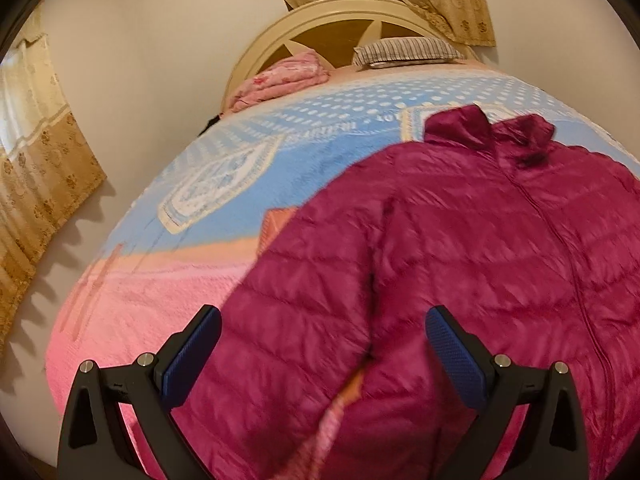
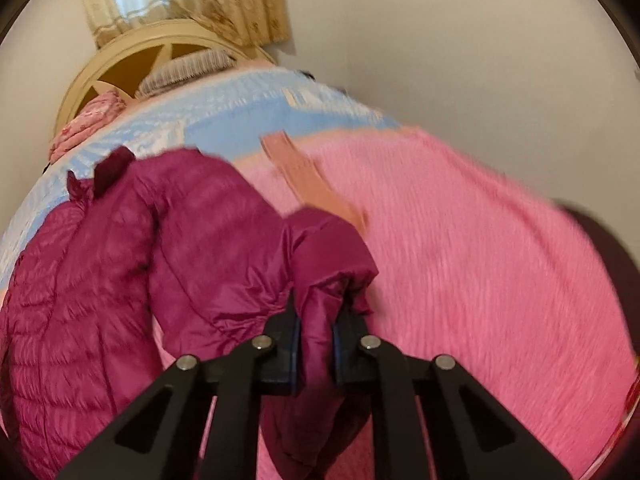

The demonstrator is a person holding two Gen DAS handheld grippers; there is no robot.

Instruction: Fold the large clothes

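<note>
A magenta puffer jacket (image 1: pixel 480 248) lies front-up on the bed (image 1: pixel 248 184), collar toward the headboard (image 1: pixel 340 24). The left gripper (image 1: pixel 324 344) hangs over its near sleeve, jaws spread wide — gripping nothing. The right gripper (image 2: pixel 316 336) is clenched on the other sleeve (image 2: pixel 324 264), bunched above the pink blanket (image 2: pixel 480 260).

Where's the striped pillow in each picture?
Left wrist view: striped pillow lies top centre-right, against the headboard, beyond the magenta puffer jacket.
Right wrist view: striped pillow sits upper left, blurred.
Shared landmark: the cream arched headboard.
</note>
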